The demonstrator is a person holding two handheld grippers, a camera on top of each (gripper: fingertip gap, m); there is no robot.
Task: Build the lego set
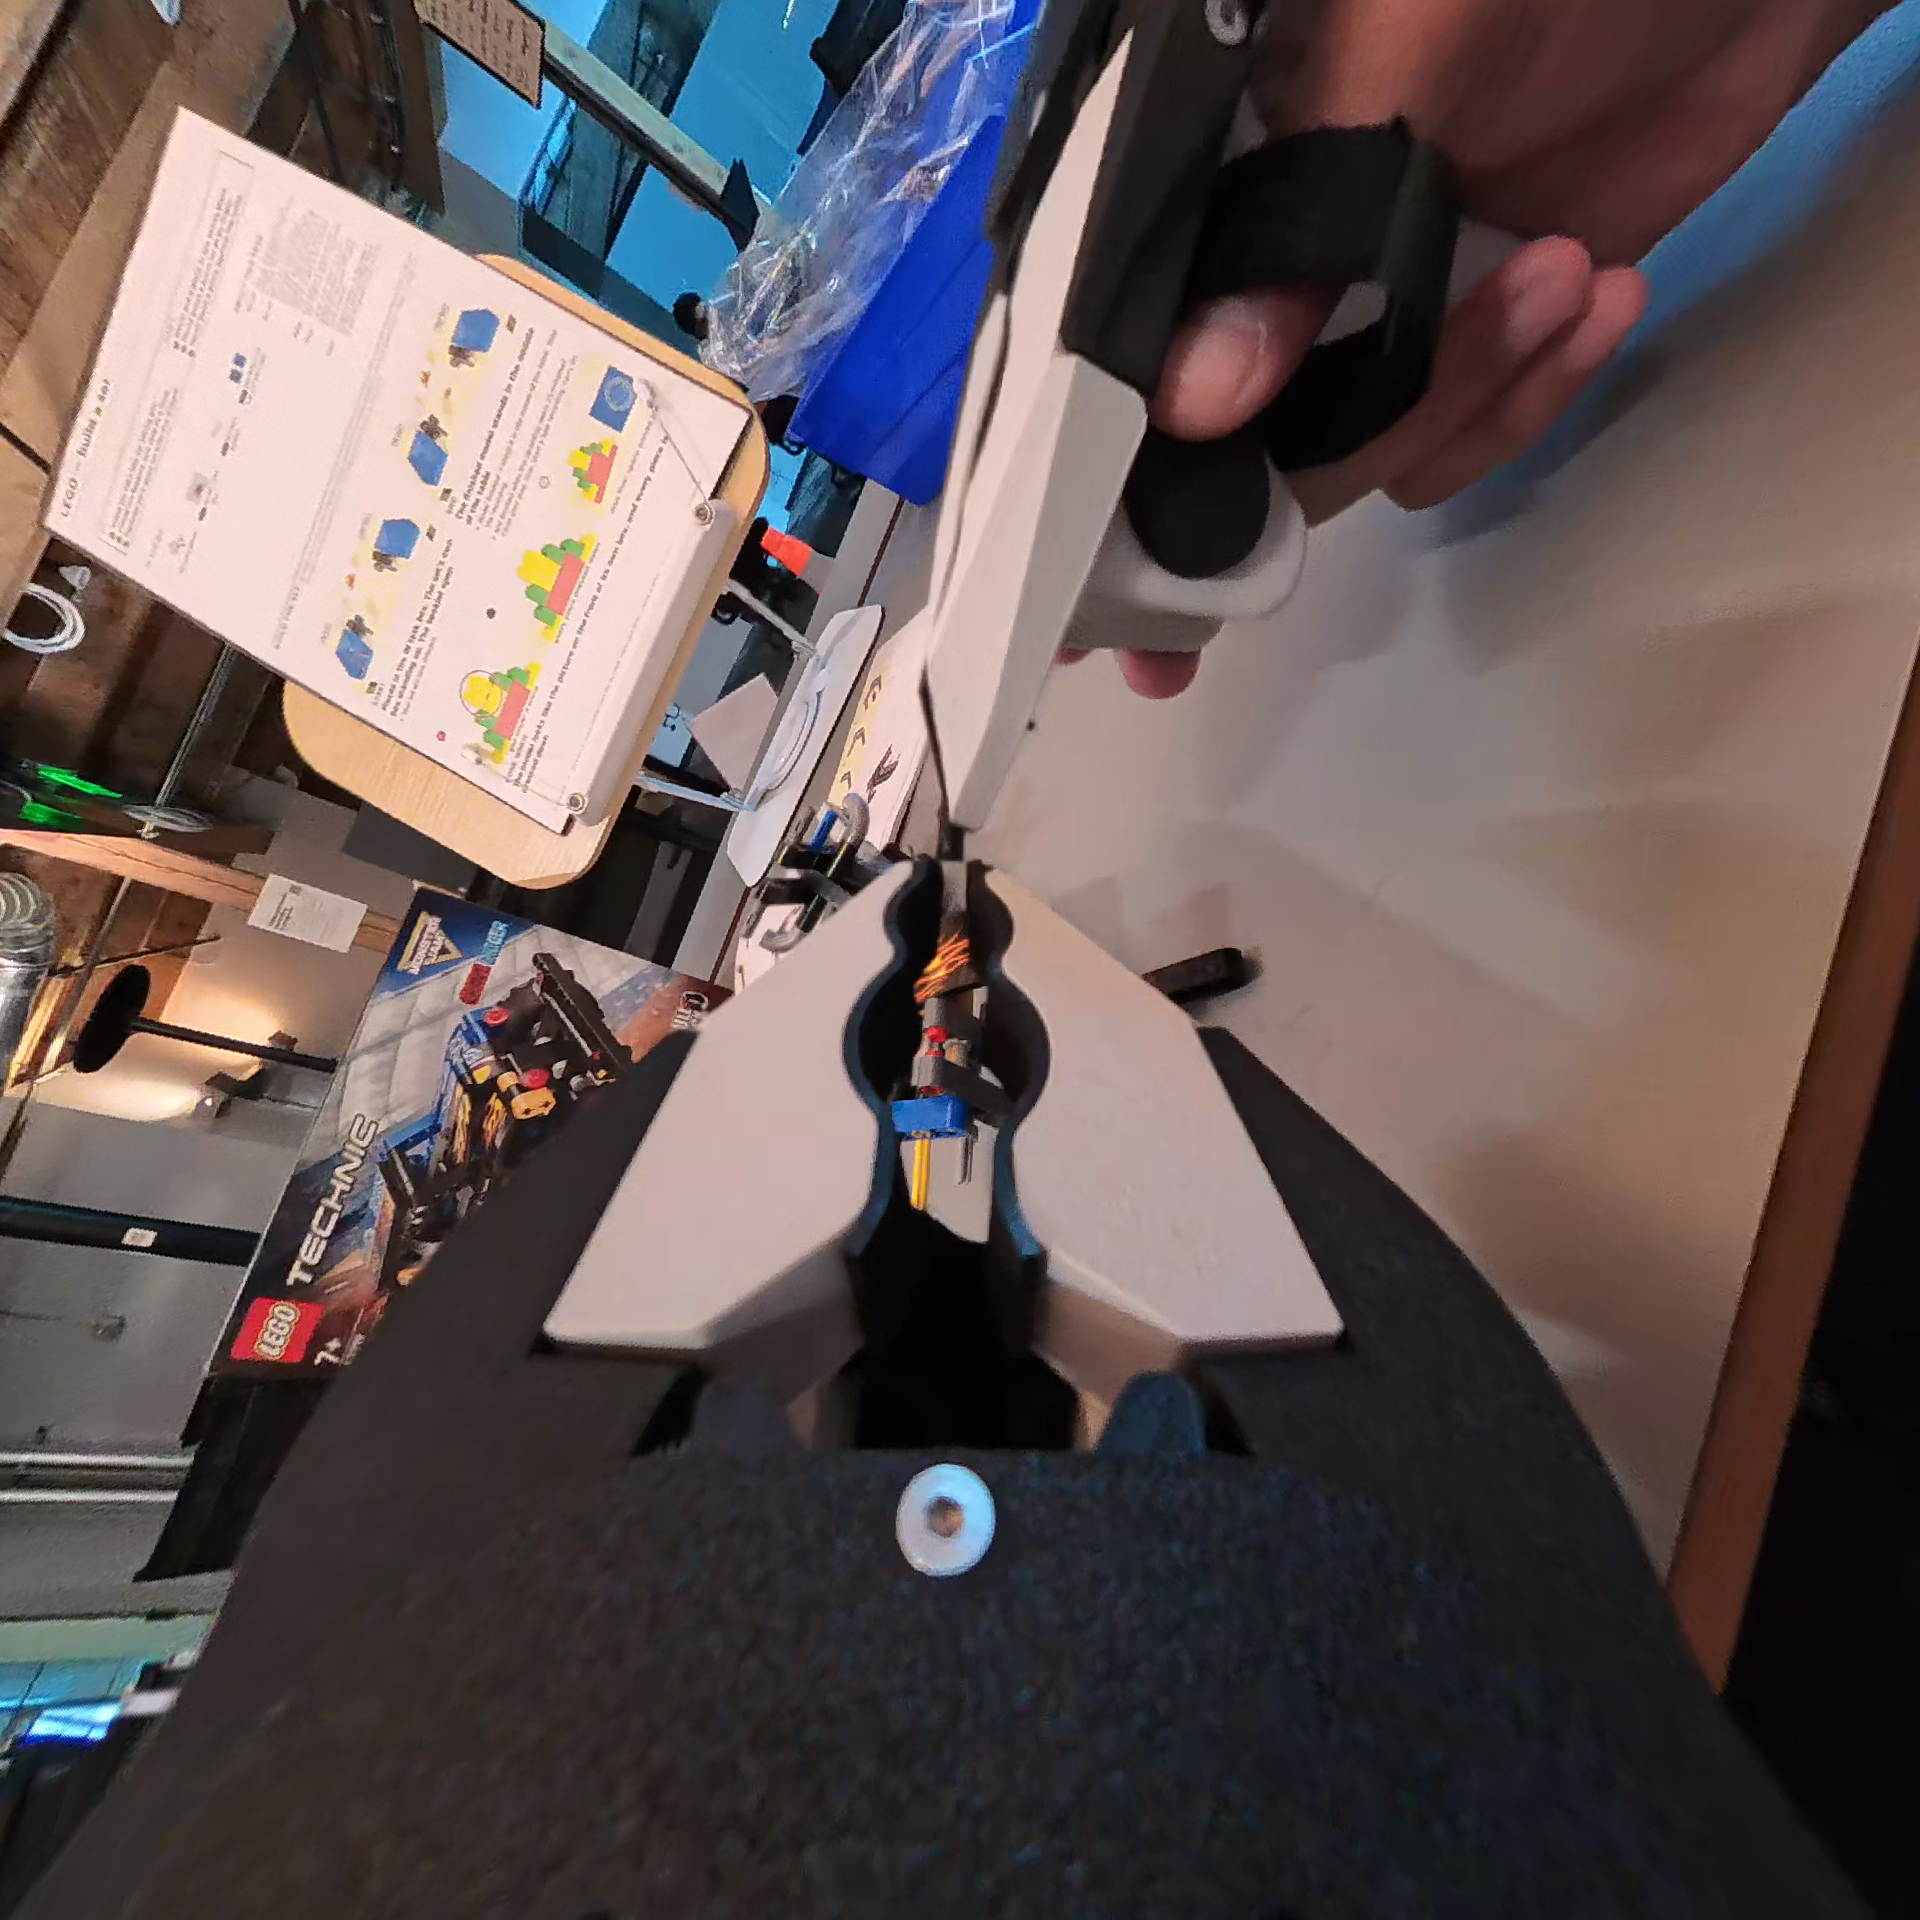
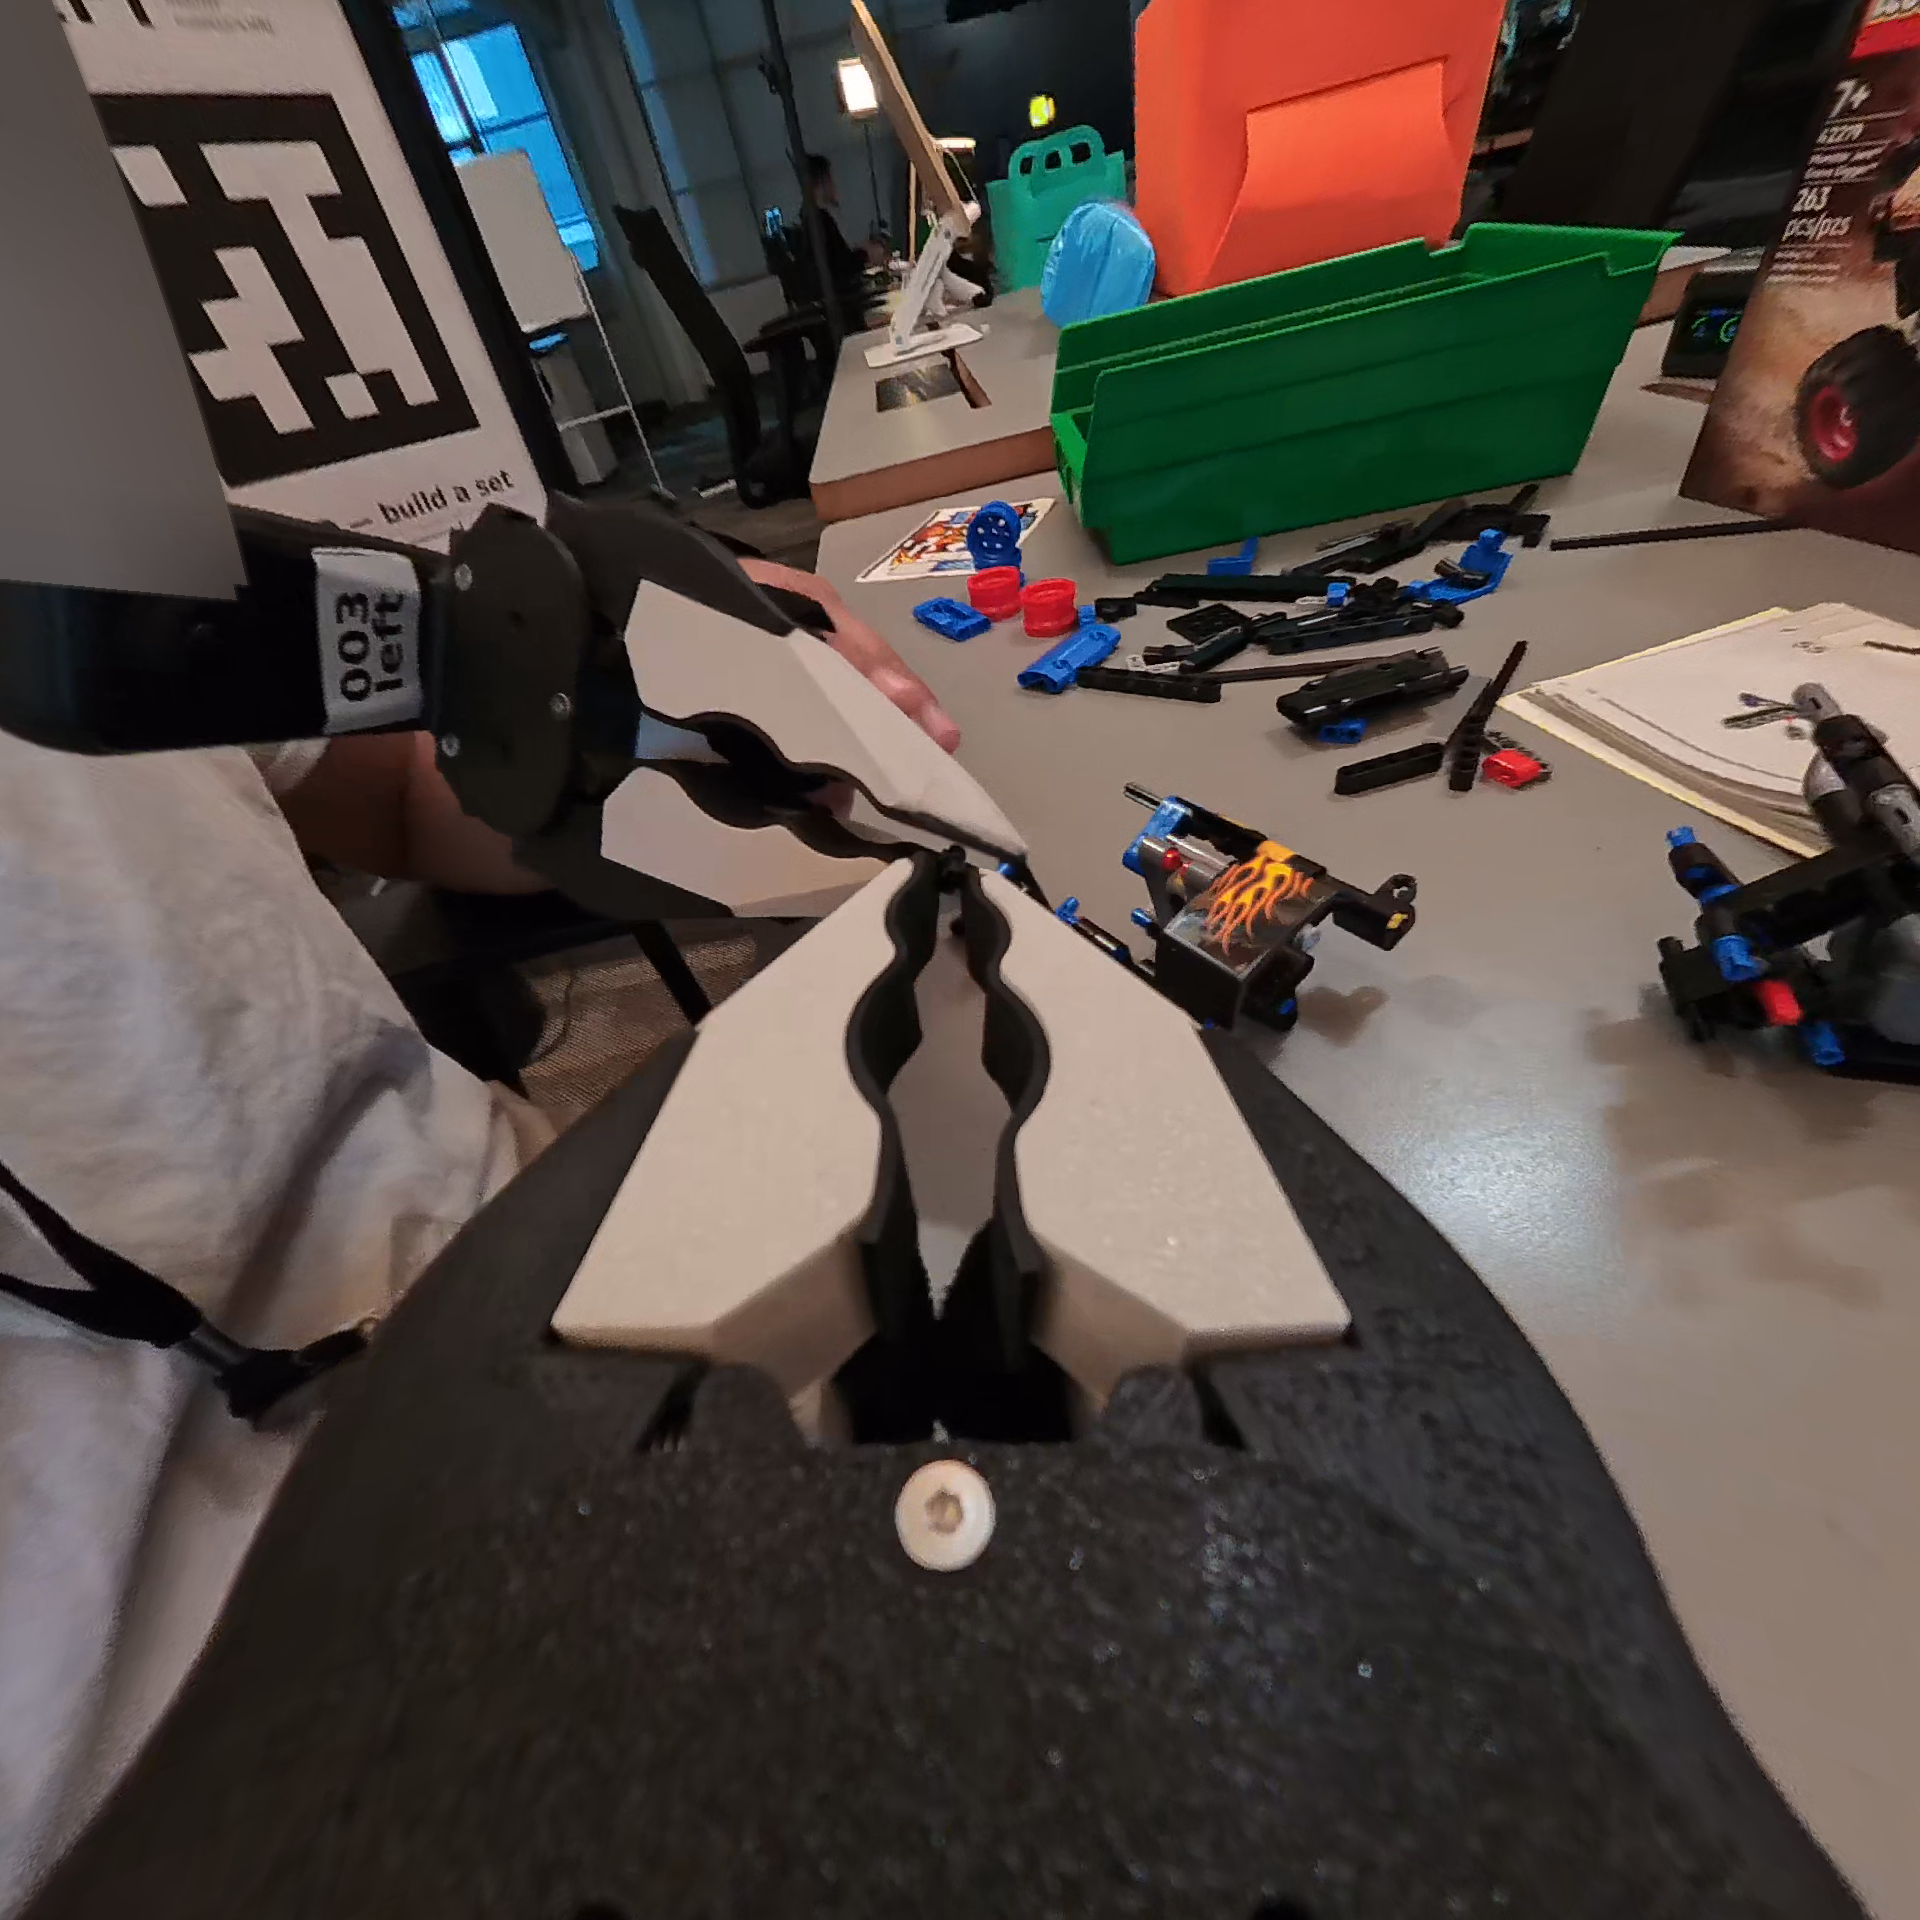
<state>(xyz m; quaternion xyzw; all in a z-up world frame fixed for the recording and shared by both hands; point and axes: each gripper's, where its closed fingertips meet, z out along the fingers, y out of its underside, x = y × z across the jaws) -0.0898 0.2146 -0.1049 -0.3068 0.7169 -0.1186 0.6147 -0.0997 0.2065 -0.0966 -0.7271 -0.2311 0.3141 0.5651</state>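
- Left gripper [image 1: 951, 878], nearest in its own view: fingers drawn in to a thin slit at the tips. Whether anything is held there cannot be told.
- Right gripper [image 2: 951, 868]: tips almost together, pinching a small black piece [image 2: 951, 860]. They meet the left gripper's tips point to point above the table's near-left edge.
- A hand [image 1: 1507, 312] wraps the right gripper's handle, seen far right in the left wrist view.
- Grey table [image 2: 1558, 1195]: just right of the meeting tips lies the flame-panel assembly [image 2: 1247, 914], black with blue pins, resting on the surface and apart from both grippers.
- Farther right, a second assembly [image 2: 1787, 956] in black, blue and grey sits near the table's right side, just beside the open booklet [image 2: 1714, 707].
- Mid-table: loose parts [image 2: 1299, 623], mostly black beams with blue connectors, spread in a band. Two red hubs [image 2: 1023, 603] and a blue wheel sit at its left end, by a sticker sheet [image 2: 925, 540].
- Behind the parts stands a green bin [image 2: 1330, 416], with an orange bin [image 2: 1309, 145] beyond it.
- Far right, the set's box [image 2: 1829, 312] stands upright.
- Far left in the left wrist view, an instruction sheet [image 1: 416, 468] rests on a stand.
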